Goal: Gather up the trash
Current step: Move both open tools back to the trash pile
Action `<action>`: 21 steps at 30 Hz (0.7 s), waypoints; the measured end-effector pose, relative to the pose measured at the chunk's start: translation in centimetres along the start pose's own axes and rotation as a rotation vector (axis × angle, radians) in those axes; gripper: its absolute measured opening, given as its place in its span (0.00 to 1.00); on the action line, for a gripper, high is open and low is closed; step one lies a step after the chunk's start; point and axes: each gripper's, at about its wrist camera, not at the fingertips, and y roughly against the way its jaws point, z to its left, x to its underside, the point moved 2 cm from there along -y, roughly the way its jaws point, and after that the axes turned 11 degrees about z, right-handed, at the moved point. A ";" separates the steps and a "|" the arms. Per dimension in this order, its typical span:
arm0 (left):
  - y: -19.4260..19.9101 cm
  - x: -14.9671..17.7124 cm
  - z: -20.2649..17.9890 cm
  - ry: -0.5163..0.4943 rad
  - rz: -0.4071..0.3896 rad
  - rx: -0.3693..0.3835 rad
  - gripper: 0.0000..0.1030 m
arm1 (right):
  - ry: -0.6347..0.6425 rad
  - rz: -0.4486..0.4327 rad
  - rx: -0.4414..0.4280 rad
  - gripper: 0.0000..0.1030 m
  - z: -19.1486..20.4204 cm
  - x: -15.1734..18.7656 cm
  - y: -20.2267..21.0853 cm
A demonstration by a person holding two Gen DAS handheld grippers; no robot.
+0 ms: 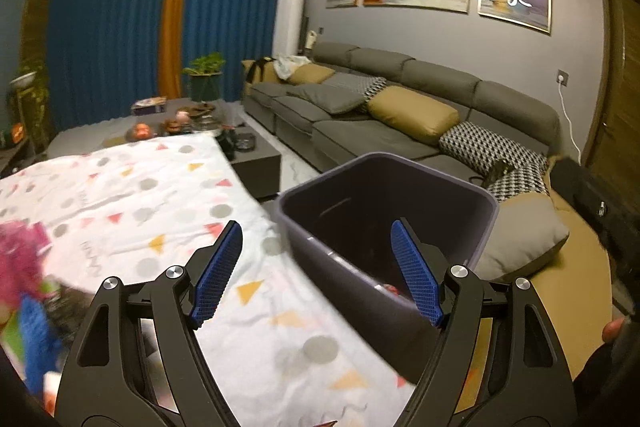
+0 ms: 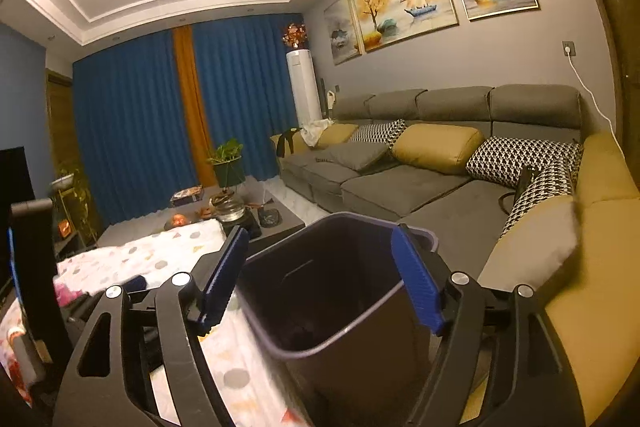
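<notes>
A dark purple trash bin (image 1: 384,195) stands beside a table covered with a white patterned cloth (image 1: 132,211). A small red item (image 1: 392,290) lies inside the bin. My left gripper (image 1: 316,267) is open and empty, above the table edge and the bin's near rim. Blurred pink, green and blue trash (image 1: 24,291) lies at the table's left. In the right wrist view the bin (image 2: 320,291) sits between my fingers. My right gripper (image 2: 320,275) is open and empty, just above the bin. The left gripper's body (image 2: 32,267) shows at the left edge.
A grey L-shaped sofa (image 1: 360,115) with mustard and houndstooth cushions runs behind and right of the bin. A dark coffee table (image 1: 240,147) with a teapot and small items stands beyond the cloth. Blue curtains, a plant and a white air conditioner are at the back.
</notes>
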 end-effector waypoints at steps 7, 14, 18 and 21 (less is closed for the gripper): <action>6.1 2.8 3.5 0.048 -0.036 -0.090 0.73 | 0.007 0.007 -0.031 0.72 1.4 1.6 2.8; 12.8 6.4 9.0 0.124 -0.084 -0.179 0.73 | 0.086 0.044 -0.104 0.73 5.7 4.3 4.6; 16.2 8.9 12.8 0.160 -0.103 -0.259 0.73 | 0.135 0.073 -0.174 0.73 9.2 6.2 5.6; 18.4 11.1 15.8 0.184 -0.105 -0.329 0.73 | 0.178 0.110 -0.232 0.72 12.4 8.2 6.0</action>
